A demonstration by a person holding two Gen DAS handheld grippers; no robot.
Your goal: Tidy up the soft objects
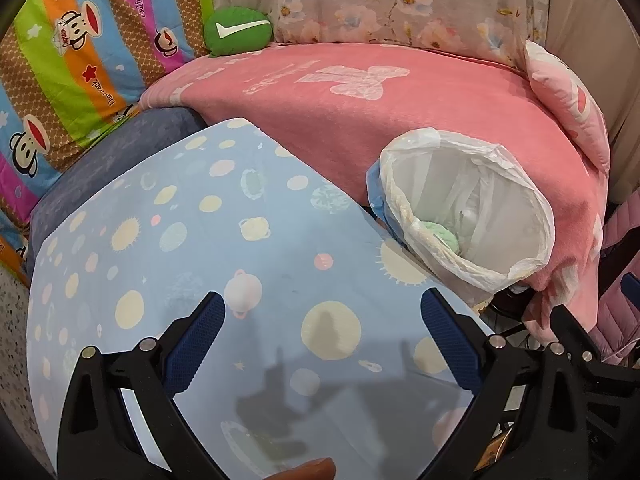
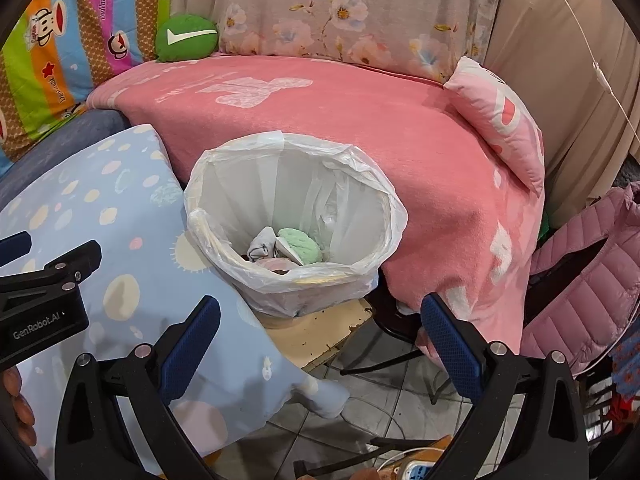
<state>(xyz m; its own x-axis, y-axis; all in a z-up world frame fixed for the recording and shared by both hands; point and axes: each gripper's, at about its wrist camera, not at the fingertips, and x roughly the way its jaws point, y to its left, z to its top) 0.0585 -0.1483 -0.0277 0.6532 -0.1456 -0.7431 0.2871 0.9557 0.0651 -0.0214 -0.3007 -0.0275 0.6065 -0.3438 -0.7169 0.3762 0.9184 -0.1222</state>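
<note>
A white bag-lined bin (image 2: 296, 216) stands in front of the pink blanket; inside lie a pale green soft toy (image 2: 300, 245), a grey cloth (image 2: 262, 248) and something pink (image 2: 276, 266). The bin (image 1: 468, 208) also shows at the right of the left wrist view, the green toy (image 1: 438, 234) just visible in it. A round green cushion (image 1: 238, 31) with a white tick rests at the back of the pink blanket, green cushion (image 2: 186, 38). My left gripper (image 1: 322, 332) is open over the light blue dotted cloth (image 1: 200, 240). My right gripper (image 2: 320, 336) is open, empty, in front of the bin.
A pink pillow (image 2: 504, 128) leans at the blanket's right end. A striped cartoon quilt (image 1: 72, 52) and a floral cover (image 1: 400, 0) stand behind. A pink puffer jacket (image 2: 584, 280) hangs at the right. Tiled floor (image 2: 380, 392) with cables lies below the bin.
</note>
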